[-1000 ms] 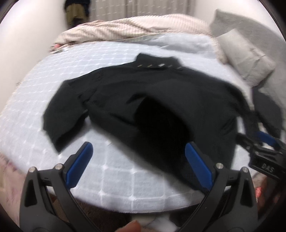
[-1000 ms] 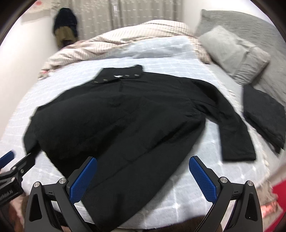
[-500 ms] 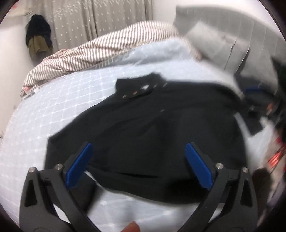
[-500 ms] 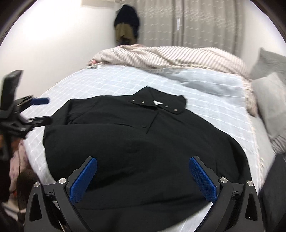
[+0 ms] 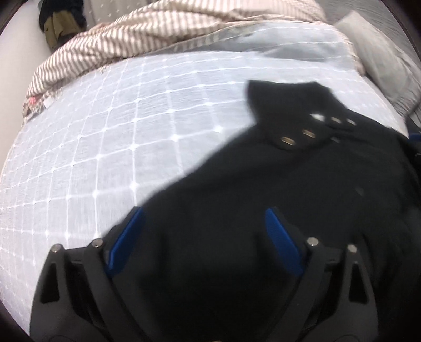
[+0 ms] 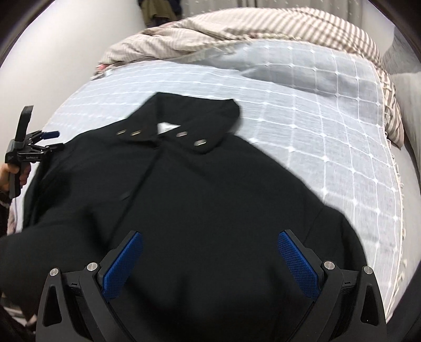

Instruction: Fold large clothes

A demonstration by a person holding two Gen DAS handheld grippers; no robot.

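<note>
A black coat (image 5: 276,200) lies spread on the pale blue checked bedspread (image 5: 118,131), its collar (image 5: 297,123) with metal snaps pointing away from me. My left gripper (image 5: 204,231) hovers over the coat's left shoulder area. Its jaws are closing, with cloth below them and nothing pinched between the blue pads (image 5: 126,236). In the right wrist view the same coat (image 6: 197,197) fills the middle, collar (image 6: 184,123) at the top. My right gripper (image 6: 210,260) stands open above the coat's right side. At the far left a hand holds the left gripper (image 6: 54,140).
A striped duvet (image 5: 158,31) is bunched along the far side of the bed. A grey pillow (image 5: 381,52) lies at the far right. Dark clothes (image 5: 60,21) hang against the wall. The fringed edge of the bedspread (image 6: 397,189) runs down the right.
Both grippers have swung in from the coat's hem, closer and lower, toward its shoulders. The collar looks much nearer and the sleeves have left view. The left jaws stand slightly narrower.
</note>
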